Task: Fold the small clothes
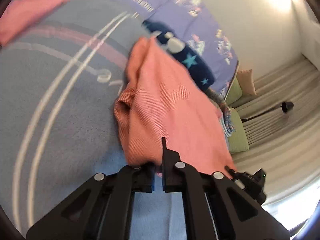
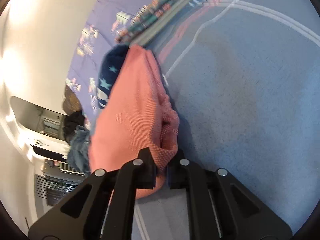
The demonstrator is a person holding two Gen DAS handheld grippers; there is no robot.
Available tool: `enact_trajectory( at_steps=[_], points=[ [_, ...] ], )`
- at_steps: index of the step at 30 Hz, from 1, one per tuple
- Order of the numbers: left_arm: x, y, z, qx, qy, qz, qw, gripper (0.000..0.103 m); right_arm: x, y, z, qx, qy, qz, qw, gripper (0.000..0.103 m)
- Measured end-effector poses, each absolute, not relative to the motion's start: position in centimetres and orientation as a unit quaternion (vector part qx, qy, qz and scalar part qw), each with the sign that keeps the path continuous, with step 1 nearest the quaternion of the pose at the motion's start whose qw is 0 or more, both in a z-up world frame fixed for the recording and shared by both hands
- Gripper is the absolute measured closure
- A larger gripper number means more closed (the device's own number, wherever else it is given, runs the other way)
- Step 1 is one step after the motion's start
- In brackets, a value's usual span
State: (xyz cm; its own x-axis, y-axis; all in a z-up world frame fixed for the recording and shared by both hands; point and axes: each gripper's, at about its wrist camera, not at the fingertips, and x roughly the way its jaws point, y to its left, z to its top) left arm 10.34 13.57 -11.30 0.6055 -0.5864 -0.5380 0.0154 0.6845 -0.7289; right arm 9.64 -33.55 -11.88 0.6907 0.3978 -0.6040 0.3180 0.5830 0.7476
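I see left gripper pinching one corner of the pink knit garment, right gripper clamped on another, garment lifted over the blue blanket, star-print navy cloth behind near blanket's far edge
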Motion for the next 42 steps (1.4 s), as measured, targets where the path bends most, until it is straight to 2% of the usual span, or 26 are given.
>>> enact_trajectory(
  at_steps=[3,7,14,16,18,19,23,27,34,37,39,42],
  points=[
    [7.4,13.4,-8.4,-0.338,0.381,-0.212,0.834,0.1,7.5,-34.0,-9.1,0.437,0.38,0.046,0.814,0.097],
    [1.9,12.4,-6.6,-0.305,0.395,-0.244,0.831,0.099,2.2,-34.8,-6.5,0.387,0.389,0.054,0.834,0.097],
    [-5.5,10.8,-10.1,-0.225,0.45,-0.226,0.834,0.097,-5.5,-36.3,-11.1,0.344,0.456,0.003,0.821,0.095],
    [-5.8,11.5,-10.5,-0.225,0.455,-0.216,0.834,0.095,-5.9,-36.4,-10.8,0.344,0.45,0.003,0.824,0.084],
    [-6.2,11.9,-9.4,-0.215,0.443,-0.21,0.844,0.091,-5.9,-36.3,-9.0,0.304,0.441,-0.025,0.844,0.059],
    [-6.6,12.0,-8.3,-0.194,0.427,-0.2,0.86,0.086,-6.1,-36.2,-8.1,0.275,0.431,-0.044,0.858,0.059],
    [-7.0,12.2,-4.2,-0.114,0.357,-0.148,0.915,0.063,-6.7,-36.1,-7.2,0.261,0.418,-0.031,0.87,0.059],
    [-4.4,9.7,-1.6,-0.096,0.342,-0.193,0.915,0.062,-7.8,-36.1,-8.0,0.272,0.41,-0.014,0.871,0.059],
    [2.9,-4.4,-1.9,-0.022,0.409,-0.317,0.856,0.062,-7.2,-34.8,-7.2,0.246,0.376,0.032,0.893,0.057],
    [5.9,-10.6,-2.8,-0.008,0.444,-0.353,0.823,0.056,-6.2,-34.8,-7.8,0.259,0.377,0.058,0.887,0.058],
    [8.2,-14.7,-3.6,0.006,0.466,-0.372,0.803,0.048,-5.7,-35.1,-8.3,0.275,0.374,0.084,0.882,0.076],
    [11.1,-19.2,-4.7,0.02,0.499,-0.373,0.782,0.046,-5.1,-35.8,-9.0,0.315,0.359,0.146,0.867,0.089]
  ],
)
